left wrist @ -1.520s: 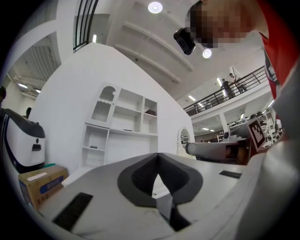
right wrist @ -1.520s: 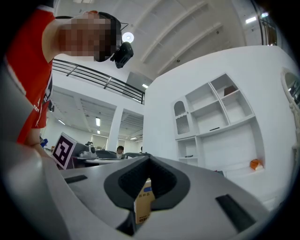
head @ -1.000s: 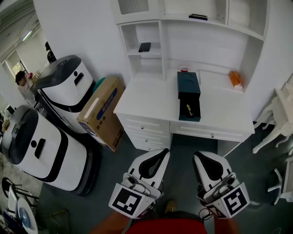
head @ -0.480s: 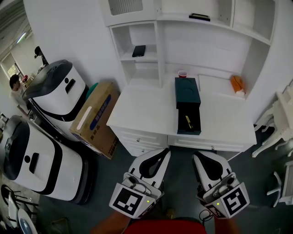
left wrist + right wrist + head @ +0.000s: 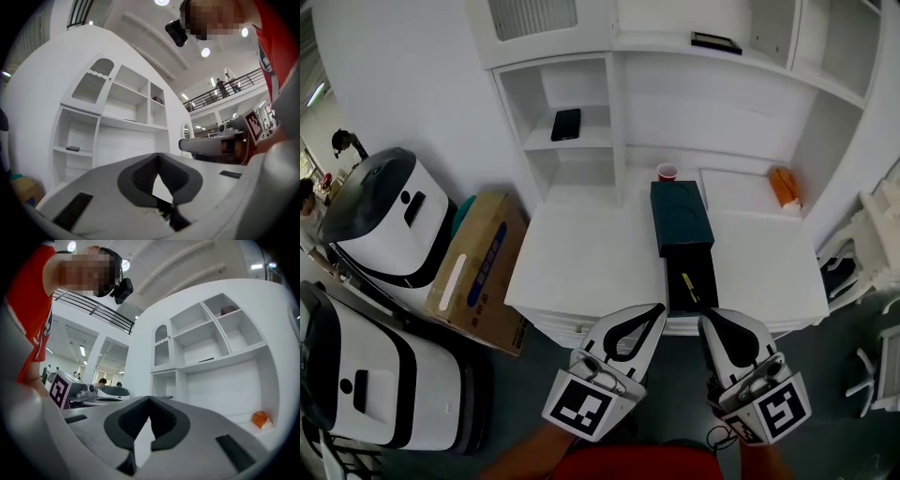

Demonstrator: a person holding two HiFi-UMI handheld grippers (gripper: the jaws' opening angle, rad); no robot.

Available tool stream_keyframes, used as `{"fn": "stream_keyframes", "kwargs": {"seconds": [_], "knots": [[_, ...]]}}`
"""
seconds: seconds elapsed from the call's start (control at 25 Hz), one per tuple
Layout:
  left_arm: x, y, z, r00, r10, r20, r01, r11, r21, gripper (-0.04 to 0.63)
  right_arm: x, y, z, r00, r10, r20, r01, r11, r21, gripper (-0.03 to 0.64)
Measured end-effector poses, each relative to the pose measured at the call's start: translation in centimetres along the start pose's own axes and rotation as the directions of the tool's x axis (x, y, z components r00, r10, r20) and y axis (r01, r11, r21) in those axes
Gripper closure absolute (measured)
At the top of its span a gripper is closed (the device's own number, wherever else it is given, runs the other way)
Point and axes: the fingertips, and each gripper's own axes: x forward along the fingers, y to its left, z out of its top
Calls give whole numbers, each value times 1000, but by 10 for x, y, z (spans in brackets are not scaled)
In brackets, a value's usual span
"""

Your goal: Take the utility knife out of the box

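utility knife [image 5: 686, 285] too small for detail; desk [image 5: 581, 267] front partly behind left gripper [image 5: 658, 309] and right gripper [image 5: 706, 318]

A dark green rectangular box [image 5: 681, 217] lies flat on the white counter [image 5: 581, 258], its black drawer tray [image 5: 697, 298] slid out toward the counter's near edge. A slim yellow utility knife [image 5: 686, 284] lies lengthwise in that open tray.

The head camera looked steeply down at the counter [image 5: 581, 258] from nearby, while both gripper cameras faced level along their jaws toward the same white shelves [image 5: 675, 94].
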Motion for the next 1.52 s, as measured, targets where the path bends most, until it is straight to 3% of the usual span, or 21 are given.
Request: {"fn": "stream_keyframes", "kwargs": {"seconds": [0.24, 0.44, 0.6, 0.64, 0.68, 0.76, 0.84, 1.08, 1.36, 1.44, 1.52], "knots": [[28, 33, -4, 999, -48, 11, 48, 999, -16, 558, 30, -28, -19, 996, -64, -65, 62, 997, -44, 621], [50, 42, -14, 998, -70, 5, 70, 997, -26, 558, 43, -52, -50, 981, -77, -179, 67, 996, -63, 621], [65, 45, -24, 998, -60, -6, 60, 998, -25, 558, 51, -73, -88, 950, -72, -302, 63, 997, -40, 617], [68, 46, -26, 999, -54, -7, 54, 998, -24, 558, 52, -79, -101, 936, -68, -345, 59, 998, -34, 577], [71, 47, -28, 999, -47, -8, 47, 999, -23, 558, 54, -84, -117, 917, -60, -394, 54, 998, -25, 577], [76, 50, -32, 999, -34, -12, 34, 999, -21, 558, 55, -93, -149, 860, -37, -509, 37, 999, -10, 577], [79, 53, -34, 1000, -21, -18, 21, 1000, -20, 558, 58, -101, -179, 782, -6, -624, 10, 1000, 3, 575], [84, 58, -40, 1000, -1, -21, 0, 1000, -15, 558, 60, -114, -255, 505, 83, -859, -70, 996, 54, 565], [84, 65, -43, 1000, 21, -19, -22, 1000, -20, 558, 46, -122, -318, 187, 121, -975, -60, 992, 112, 505], [84, 67, -45, 999, 28, -20, -29, 999, -21, 558, 43, -124, -329, 120, 120, -986, -39, 993, 116, 487], [83, 69, -45, 999, 34, -23, -35, 999, -25, 558, 41, -128, -336, 80, 105, -991, -14, 994, 104, 479]]}}
